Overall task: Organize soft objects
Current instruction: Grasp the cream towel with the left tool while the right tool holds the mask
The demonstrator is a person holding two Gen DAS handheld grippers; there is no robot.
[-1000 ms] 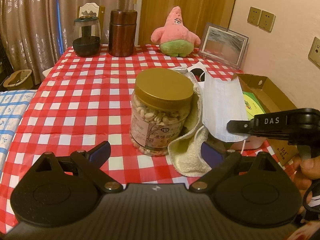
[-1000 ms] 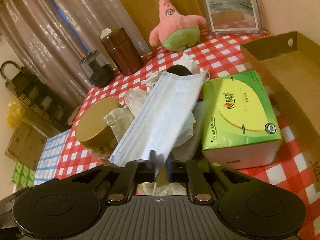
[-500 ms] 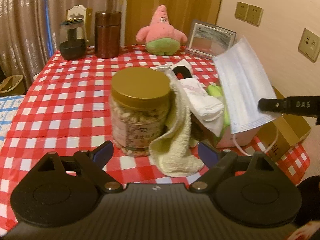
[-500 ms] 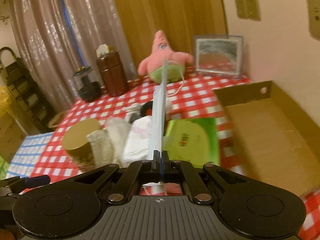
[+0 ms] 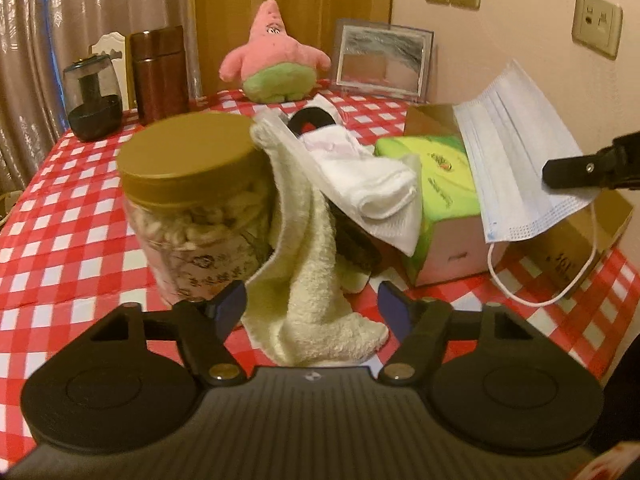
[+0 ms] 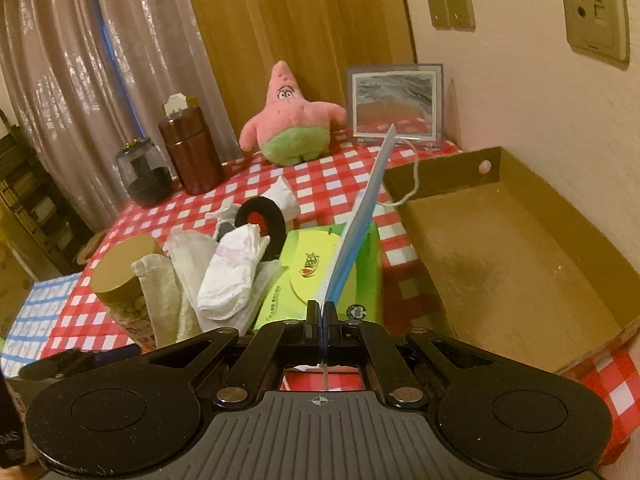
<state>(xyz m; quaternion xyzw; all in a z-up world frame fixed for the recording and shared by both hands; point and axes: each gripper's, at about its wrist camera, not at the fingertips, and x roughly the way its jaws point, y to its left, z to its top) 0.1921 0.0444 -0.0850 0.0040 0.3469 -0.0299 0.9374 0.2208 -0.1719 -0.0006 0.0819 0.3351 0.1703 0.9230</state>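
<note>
A cream towel (image 5: 316,280) hangs off a gold-lidded nut jar (image 5: 192,200) down onto the checked table. My left gripper (image 5: 310,306) straddles the towel's lower part and its jaws are closing; the pads are not visibly pressing on it. Behind the towel lie a white folded cloth (image 5: 372,184) and a green tissue pack (image 5: 440,176). My right gripper (image 6: 322,312) is shut on a blue face mask (image 6: 360,216), held edge-on above the tissue pack (image 6: 320,268). The left wrist view shows the mask (image 5: 516,152) hanging from the right gripper's fingers (image 5: 580,168).
An open cardboard box (image 6: 500,248) lies along the wall at right. A pink star plush (image 6: 292,120), a framed picture (image 6: 396,104), a brown canister (image 6: 192,156) and a dark glass jar (image 6: 146,176) stand at the table's far end. A black-and-red ring (image 6: 260,216) sits in the pile.
My left gripper has dropped closer to the towel and its jaws have narrowed around it. The right gripper has lifted the mask off the pile and carried it right, toward the box.
</note>
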